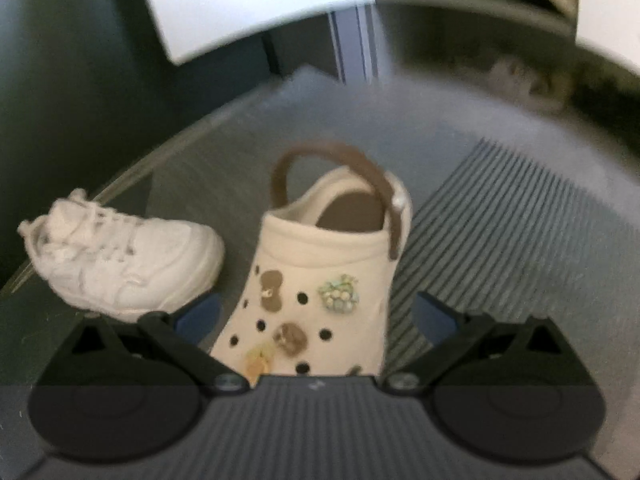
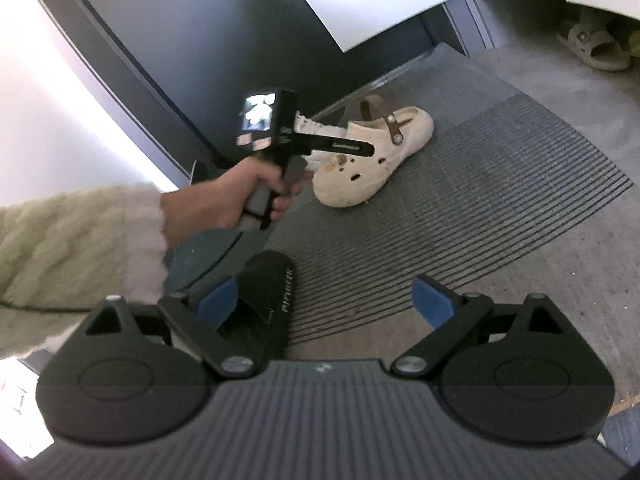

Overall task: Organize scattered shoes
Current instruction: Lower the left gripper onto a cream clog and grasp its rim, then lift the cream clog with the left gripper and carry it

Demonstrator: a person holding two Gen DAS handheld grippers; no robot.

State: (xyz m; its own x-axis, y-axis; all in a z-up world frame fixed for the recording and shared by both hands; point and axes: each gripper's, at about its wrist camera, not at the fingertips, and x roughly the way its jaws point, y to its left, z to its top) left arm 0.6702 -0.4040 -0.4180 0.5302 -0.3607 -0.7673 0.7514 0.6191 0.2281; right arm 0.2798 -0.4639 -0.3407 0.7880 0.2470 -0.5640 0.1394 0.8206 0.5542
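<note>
Cream clog (image 1: 320,280) just beside white sneaker (image 1: 120,256)

A cream clog (image 1: 320,276) with charms and a raised brown strap stands upright on the mat. A white laced sneaker (image 1: 120,256) lies just beside it at nine o'clock. A black slide (image 2: 260,300) lies nearer.

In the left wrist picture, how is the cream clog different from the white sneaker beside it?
The cream clog has round holes, charms and a brown heel strap; the white sneaker has laces and a closed upper. The clog lies partly on the ribbed mat; the sneaker lies on the plain floor to its left. The clog sits between the open left gripper's fingers; the sneaker lies outside them. Both are pale.
</note>
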